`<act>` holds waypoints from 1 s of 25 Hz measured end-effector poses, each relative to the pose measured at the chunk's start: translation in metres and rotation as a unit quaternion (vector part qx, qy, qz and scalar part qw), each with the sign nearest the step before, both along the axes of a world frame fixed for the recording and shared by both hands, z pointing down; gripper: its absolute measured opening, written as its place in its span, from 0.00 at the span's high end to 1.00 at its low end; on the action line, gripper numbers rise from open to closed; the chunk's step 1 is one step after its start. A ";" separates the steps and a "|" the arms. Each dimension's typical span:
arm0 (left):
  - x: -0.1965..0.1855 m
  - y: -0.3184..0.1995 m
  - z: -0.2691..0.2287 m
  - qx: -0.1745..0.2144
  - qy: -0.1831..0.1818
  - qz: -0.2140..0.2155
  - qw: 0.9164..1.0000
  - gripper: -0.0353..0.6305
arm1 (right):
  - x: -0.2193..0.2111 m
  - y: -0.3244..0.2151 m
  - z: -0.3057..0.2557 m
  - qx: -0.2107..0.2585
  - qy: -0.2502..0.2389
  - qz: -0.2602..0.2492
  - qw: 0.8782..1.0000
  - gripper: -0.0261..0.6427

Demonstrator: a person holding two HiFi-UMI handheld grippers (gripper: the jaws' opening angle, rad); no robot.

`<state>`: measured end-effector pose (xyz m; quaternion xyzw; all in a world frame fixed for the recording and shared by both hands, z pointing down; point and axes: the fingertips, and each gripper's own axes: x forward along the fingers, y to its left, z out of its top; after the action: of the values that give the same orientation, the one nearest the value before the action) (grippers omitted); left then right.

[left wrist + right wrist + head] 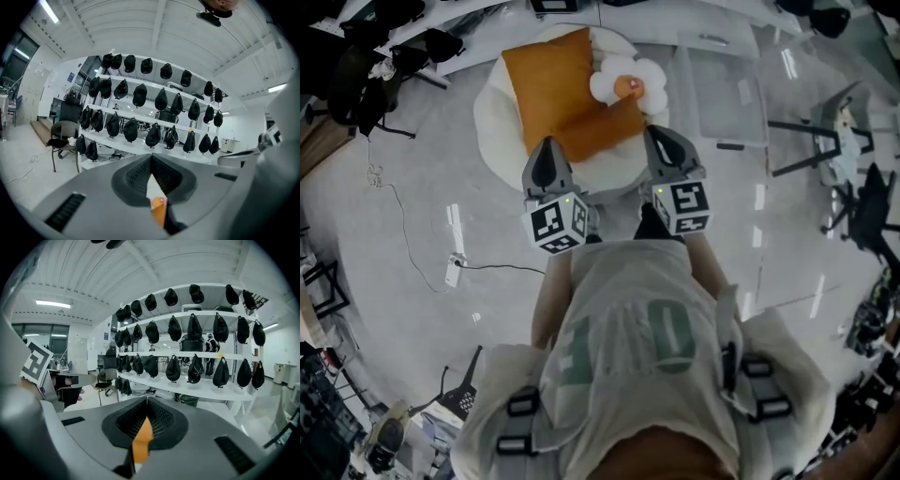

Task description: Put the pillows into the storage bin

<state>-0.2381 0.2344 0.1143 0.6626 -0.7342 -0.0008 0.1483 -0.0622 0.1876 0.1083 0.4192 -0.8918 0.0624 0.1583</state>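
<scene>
Over grey floor (384, 309), left claw (549, 143) and right claw (660, 132) (closed) point forward.

head view bright & even, lit from overhead; strip lights mirror as white streaks on glossy floor (412, 169), shadows faint. heavy fisheye w/ dark corners in all 3 views. ceiling tube (49, 10) blown out; left gripper (151, 156) & right gripper (146, 400) bodies soft up close, shelves (197, 354) sharper.

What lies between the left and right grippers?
Head view: the lower edge of the orange pillow, on the white cushion, spans between left gripper and right gripper.
</scene>
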 end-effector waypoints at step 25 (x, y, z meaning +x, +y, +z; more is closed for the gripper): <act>0.001 -0.050 0.142 -0.037 0.028 0.013 0.999 0.61 | 0.016 -0.094 0.148 -0.115 0.014 -0.048 0.992 0.57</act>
<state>-0.2375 0.1847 0.2564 0.6661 -0.7203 0.0100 0.1934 -0.0466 0.0940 0.2563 0.3560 -0.8954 0.1512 0.2206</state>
